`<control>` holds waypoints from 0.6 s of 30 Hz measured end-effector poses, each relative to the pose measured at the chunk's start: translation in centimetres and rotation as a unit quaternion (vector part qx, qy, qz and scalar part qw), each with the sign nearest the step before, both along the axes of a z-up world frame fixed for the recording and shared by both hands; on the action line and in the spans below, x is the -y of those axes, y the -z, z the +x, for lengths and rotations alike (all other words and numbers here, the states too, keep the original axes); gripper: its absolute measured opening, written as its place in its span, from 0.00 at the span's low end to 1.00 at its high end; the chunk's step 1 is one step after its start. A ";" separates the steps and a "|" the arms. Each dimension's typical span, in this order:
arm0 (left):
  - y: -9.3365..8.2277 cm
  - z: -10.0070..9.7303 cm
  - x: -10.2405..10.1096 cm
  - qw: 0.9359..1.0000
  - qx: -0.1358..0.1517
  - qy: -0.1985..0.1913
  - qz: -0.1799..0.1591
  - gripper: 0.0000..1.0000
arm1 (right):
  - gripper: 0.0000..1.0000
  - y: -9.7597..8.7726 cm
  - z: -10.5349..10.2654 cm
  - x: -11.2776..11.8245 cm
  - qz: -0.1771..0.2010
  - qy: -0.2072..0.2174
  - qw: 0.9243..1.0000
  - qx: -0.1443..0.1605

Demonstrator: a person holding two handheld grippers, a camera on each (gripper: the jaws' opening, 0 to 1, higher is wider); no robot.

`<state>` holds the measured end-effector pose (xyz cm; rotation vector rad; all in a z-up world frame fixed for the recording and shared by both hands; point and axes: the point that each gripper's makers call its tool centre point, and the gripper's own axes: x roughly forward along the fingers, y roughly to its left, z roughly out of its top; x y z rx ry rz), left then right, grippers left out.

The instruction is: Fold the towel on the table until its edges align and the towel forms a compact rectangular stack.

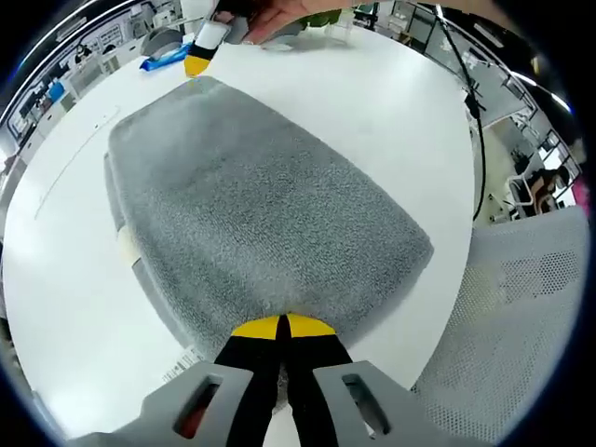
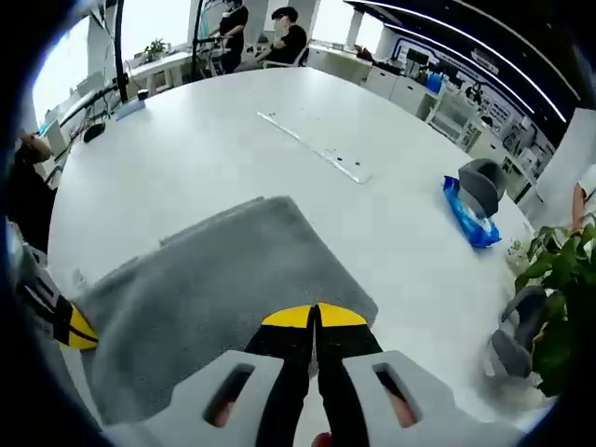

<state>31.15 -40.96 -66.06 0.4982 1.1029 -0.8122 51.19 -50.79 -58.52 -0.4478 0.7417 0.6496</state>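
The grey towel (image 1: 261, 209) lies folded on the white table (image 1: 391, 112), a thick, nubby terry pile with at least two layers showing along its left side in my left gripper view, where a pale label sticks out from between the layers. Its shape is a rough rectangle with rounded corners, the upper layer sitting nearly flush with the one under it, though a strip of lower edge shows along that left side. My left gripper (image 1: 282, 326) sits at the near edge of the towel, its yellow-tipped black jaws pressed together on the cloth hem, so I read it as pinching the towel. Straight ahead of it, at the far corner of the towel, the other gripper's yellow tip (image 1: 197, 63) touches the fabric, with a hand (image 1: 279, 17) behind it. In my right gripper view the towel (image 2: 214, 289) spreads ahead and to the left of the right gripper (image 2: 315, 317), whose jaws are likewise closed together on the towel's near edge; a stepped fold line shows at the towel's far side. The left gripper's yellow tip (image 2: 76, 328) shows at the towel's left corner. Farther out to the right of my right gripper lie a blue packet (image 2: 468, 217) and a grey object (image 2: 484, 184) just beside it, then a green plant (image 2: 559, 289).
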 end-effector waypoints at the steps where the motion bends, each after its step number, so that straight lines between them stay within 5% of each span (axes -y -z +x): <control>1: 0.0 0.1 0.1 1.000 0.001 -0.001 0.000 0.01 | 0.00 -0.5 -1.0 -0.2 0.017 -0.003 1.000 0.001; 8: -0.1 0.8 0.8 1.000 0.017 0.004 -0.021 0.01 | 0.05 -3.0 -10.0 -1.1 0.162 0.031 0.986 -0.034; 13: -0.2 1.0 0.9 0.997 0.018 0.006 -0.069 0.01 | 0.05 -2.5 -14.6 -0.3 0.109 0.001 0.994 -0.025; 18: -0.5 1.1 0.7 0.992 0.019 -0.007 -0.126 0.01 | 0.07 -2.1 -18.7 -1.0 0.108 -0.017 0.993 -0.038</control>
